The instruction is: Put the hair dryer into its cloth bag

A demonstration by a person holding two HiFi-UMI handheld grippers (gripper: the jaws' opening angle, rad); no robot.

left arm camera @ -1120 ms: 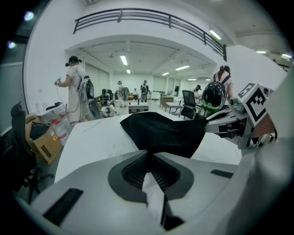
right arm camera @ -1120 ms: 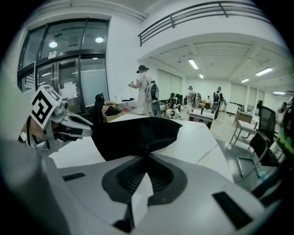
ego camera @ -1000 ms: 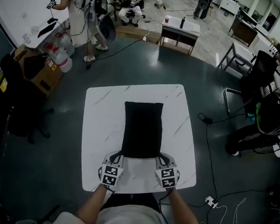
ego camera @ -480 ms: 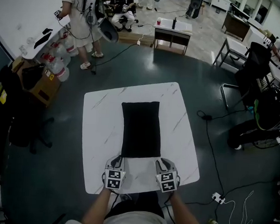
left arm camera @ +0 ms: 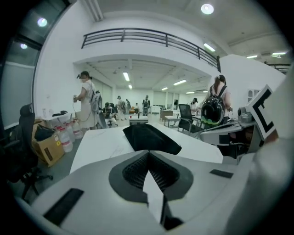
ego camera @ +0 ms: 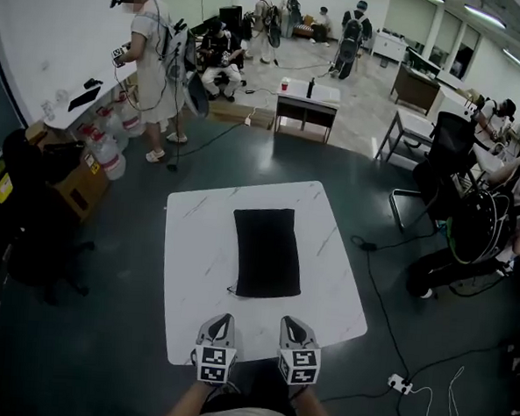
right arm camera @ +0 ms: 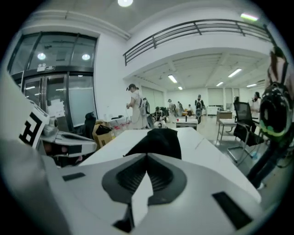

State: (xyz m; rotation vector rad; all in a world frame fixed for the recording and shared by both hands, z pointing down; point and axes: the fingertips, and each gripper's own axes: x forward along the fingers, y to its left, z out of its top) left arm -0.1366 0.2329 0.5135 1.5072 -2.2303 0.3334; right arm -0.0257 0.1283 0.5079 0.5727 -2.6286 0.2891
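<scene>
Grey ribbed pads pressed together, nothing between: held the left hand-held gripper [ego camera: 223,320] and the right hand-held gripper [ego camera: 290,322] side by side over the near edge of the surface [ego camera: 195,269], tips pointing forward and a little down. Had just been closing both pairs of jaws on empty air.

Found the black cloth bag [ego camera: 266,251] straight ahead of both, well apart from the tips, lying lengthwise near the middle of the surface, with a short cord end [ego camera: 231,290] at its near-left corner. Saw no hair dryer outside it. Judged it already inside, hence the free jaws held clear of the cloth.

Noted a bare white margin on every side of the bag, so nothing close to slipping off. Had dark floor beyond all four edges. Farther out, saw a cardboard box [ego camera: 73,178] to the left, a chair [ego camera: 446,139] to the right and people [ego camera: 151,55] well past the far edge.
</scene>
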